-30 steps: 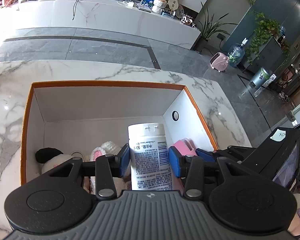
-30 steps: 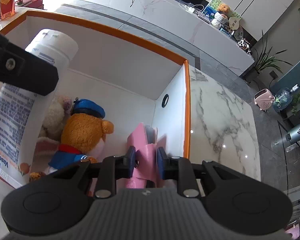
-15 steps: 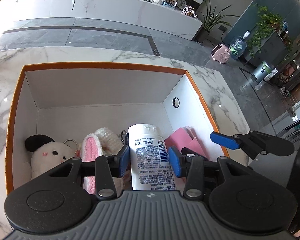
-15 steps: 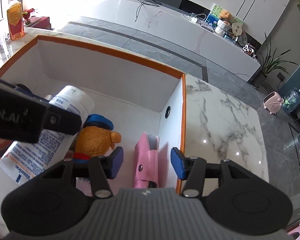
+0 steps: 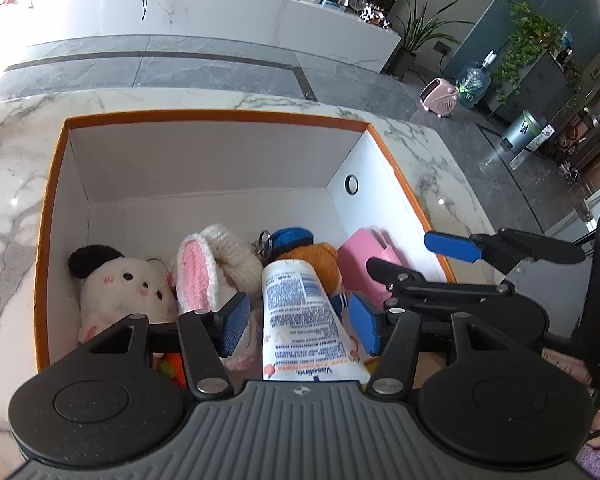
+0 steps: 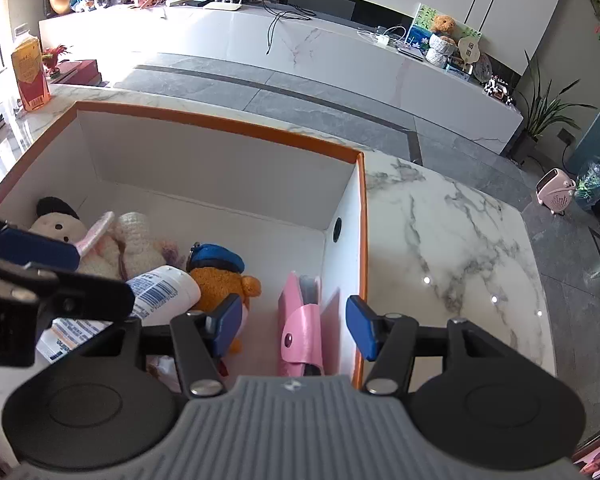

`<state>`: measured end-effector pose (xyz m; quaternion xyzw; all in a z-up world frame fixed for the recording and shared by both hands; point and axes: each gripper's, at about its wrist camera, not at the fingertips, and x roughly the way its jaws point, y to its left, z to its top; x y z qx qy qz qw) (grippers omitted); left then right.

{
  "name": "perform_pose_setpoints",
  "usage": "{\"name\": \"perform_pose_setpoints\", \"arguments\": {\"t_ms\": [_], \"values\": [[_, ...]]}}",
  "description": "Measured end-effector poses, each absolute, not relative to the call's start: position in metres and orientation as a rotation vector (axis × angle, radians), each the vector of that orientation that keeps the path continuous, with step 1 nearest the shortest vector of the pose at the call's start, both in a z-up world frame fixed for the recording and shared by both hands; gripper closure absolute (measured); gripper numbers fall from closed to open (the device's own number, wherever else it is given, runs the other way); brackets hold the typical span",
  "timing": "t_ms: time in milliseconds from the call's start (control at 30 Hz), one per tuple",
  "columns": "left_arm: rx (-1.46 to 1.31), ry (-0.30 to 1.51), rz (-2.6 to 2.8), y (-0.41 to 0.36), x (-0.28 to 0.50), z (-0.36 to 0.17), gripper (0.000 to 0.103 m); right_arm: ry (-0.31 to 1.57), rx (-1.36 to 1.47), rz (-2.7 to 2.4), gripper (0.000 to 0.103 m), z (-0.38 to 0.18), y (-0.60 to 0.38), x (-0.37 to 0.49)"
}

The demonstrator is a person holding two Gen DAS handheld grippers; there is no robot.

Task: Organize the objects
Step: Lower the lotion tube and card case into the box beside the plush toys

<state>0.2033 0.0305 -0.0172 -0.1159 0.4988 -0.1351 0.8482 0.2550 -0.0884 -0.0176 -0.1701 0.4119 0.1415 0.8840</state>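
An orange-rimmed white box (image 5: 220, 114) holds a white bear plush (image 5: 120, 284), a knitted pink-and-white bunny (image 5: 204, 264), an orange bear in a blue cap (image 6: 220, 276) and a pink wallet (image 6: 300, 320). A white Vaseline tube (image 5: 300, 312) lies tilted on the toys between the fingers of my left gripper (image 5: 298, 328). Its jaws are opening and both pads stand clear of the tube. My right gripper (image 6: 294, 328) hangs over the wallet, which stands on edge against the right wall. Its jaws are opening too, with gaps on both sides of the wallet.
The box sits on a marble counter (image 6: 440, 240) whose far edge drops to a grey floor. A red-and-yellow carton (image 6: 28, 76) stands at the counter's far left. My right gripper's fingers (image 5: 452, 246) reach in over the box's right wall in the left wrist view.
My left gripper let go of the upright tube, which tipped over onto the toys. The right gripper released the pink wallet, spread its jaws and lifted slightly.
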Motion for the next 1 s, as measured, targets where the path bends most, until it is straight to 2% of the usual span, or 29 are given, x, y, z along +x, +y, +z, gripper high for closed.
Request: {"name": "perform_pose_setpoints", "arguments": {"t_ms": [100,200,400,567,600,667,733,800,1000], "values": [[-0.232,1.104,-0.263,0.032,0.202,-0.022,0.038,0.866,-0.303,0.321,0.045,-0.013,-0.091,0.254],[-0.270,1.127,-0.248,0.039,0.201,-0.025,0.032,0.880,-0.252,0.357,0.050,-0.008,-0.092,0.252],[-0.400,1.185,-0.240,0.053,0.206,-0.036,0.024,0.912,-0.217,0.399,0.051,-0.009,-0.089,0.248],[-0.506,1.210,-0.236,0.063,0.209,-0.046,0.025,1.000,-0.120,0.470,0.072,-0.016,-0.090,0.250],[-0.508,1.207,-0.231,0.063,0.210,-0.046,0.027,1.008,-0.116,0.473,0.073,-0.018,-0.090,0.250],[-0.525,1.201,-0.234,0.062,0.209,-0.047,0.036,1.021,-0.115,0.476,0.076,-0.021,-0.089,0.250],[-0.544,1.196,-0.249,0.062,0.209,-0.046,0.050,1.044,-0.101,0.487,0.080,-0.025,-0.088,0.251],[-0.557,1.194,-0.274,0.061,0.208,-0.043,0.058,1.071,-0.073,0.496,0.086,-0.028,-0.090,0.252],[-0.603,1.178,-0.261,0.058,0.205,-0.044,0.067,1.106,-0.043,0.498,0.096,-0.033,-0.090,0.253]]}}
